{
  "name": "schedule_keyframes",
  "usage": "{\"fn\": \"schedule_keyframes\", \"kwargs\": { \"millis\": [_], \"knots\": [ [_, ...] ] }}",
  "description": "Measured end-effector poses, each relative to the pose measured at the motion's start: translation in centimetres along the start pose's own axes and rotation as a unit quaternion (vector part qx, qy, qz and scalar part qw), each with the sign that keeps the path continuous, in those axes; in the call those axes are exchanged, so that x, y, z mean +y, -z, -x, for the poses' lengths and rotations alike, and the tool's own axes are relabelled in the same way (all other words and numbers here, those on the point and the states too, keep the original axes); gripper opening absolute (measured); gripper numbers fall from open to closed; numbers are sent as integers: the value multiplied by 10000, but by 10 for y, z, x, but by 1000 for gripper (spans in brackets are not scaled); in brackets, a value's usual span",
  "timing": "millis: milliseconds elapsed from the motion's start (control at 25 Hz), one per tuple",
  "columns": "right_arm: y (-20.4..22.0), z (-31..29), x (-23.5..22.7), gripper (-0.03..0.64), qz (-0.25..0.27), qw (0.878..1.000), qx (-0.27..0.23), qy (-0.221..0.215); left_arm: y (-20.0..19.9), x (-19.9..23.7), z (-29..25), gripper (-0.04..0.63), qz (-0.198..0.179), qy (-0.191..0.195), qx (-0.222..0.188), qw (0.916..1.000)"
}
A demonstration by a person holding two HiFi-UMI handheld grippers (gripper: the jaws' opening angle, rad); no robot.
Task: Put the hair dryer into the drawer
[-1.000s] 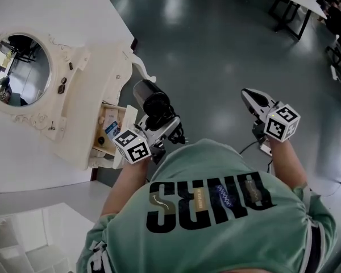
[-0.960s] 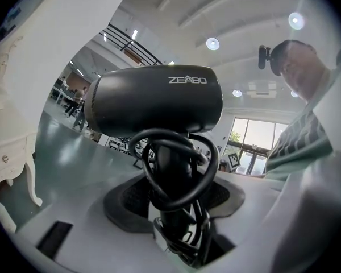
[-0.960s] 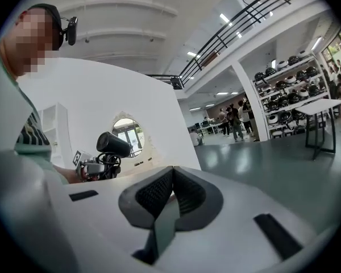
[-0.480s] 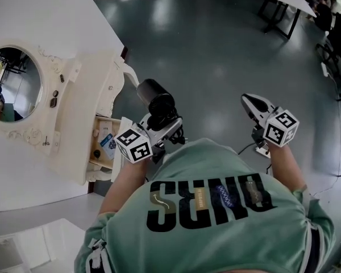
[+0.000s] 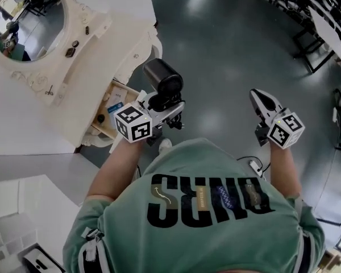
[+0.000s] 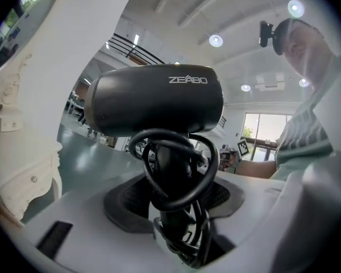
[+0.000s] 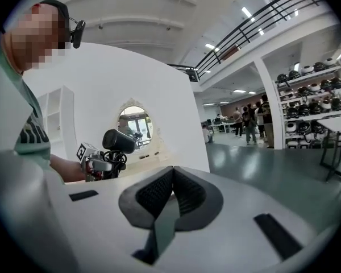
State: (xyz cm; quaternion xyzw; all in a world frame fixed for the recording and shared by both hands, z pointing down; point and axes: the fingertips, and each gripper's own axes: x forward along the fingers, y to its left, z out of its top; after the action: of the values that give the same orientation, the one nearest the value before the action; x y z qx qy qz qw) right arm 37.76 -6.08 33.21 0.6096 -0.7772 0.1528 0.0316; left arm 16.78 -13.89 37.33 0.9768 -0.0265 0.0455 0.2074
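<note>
Hair dryer (image 5: 163,78): sitting in the left tongs (image 5: 162,104), near the middle of the head view, black fat end pointing up the pic. Not going in the drawer (image 5: 111,115) yet.
Change: white dressing table (image 5: 96,44) w/ round mirror (image 5: 25,4) is sliding from mid left to upper left of the head view. The person seems to be turning toward it. Drawer, pulled open w/ small stuff inside, is now showing just left of the dryer, closer than a sec ago.
Meaning for task: I think the carry is nearly over. Dryer is getting lined up w/ the open drawer; lowering it in and letting go are still waiting.
Left tongs: jaws are staying apart the same as before, squeezing the dryer's handle. Black cord (image 6: 179,169) is looping round the handle and bunching between the pads too.
Right tongs (image 5: 264,101): hanging at the right of the head view, well apart from dryer and drawer. Jaws are pressing together, holding nothing, touching nothing.
Watch out: cord loops may be catching on the drawer edge when the dryer goes in.
</note>
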Motion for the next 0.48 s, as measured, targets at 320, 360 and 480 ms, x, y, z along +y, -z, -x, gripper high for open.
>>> {"fn": "schedule_keyframes", "kwargs": {
  "millis": [320,360,480],
  "knots": [
    [3,-161,73,-6,491,9901,485,-1221,15,101,117,236,151,-1424,142,9896],
    [5,-181,85,-6,543,9878,545,-1351,20,114,133,236,161,-1590,207,9869],
    [17,-238,124,-6,695,9789,780,-1758,42,151,183,236,256,-2096,469,9763]
  ]
}}
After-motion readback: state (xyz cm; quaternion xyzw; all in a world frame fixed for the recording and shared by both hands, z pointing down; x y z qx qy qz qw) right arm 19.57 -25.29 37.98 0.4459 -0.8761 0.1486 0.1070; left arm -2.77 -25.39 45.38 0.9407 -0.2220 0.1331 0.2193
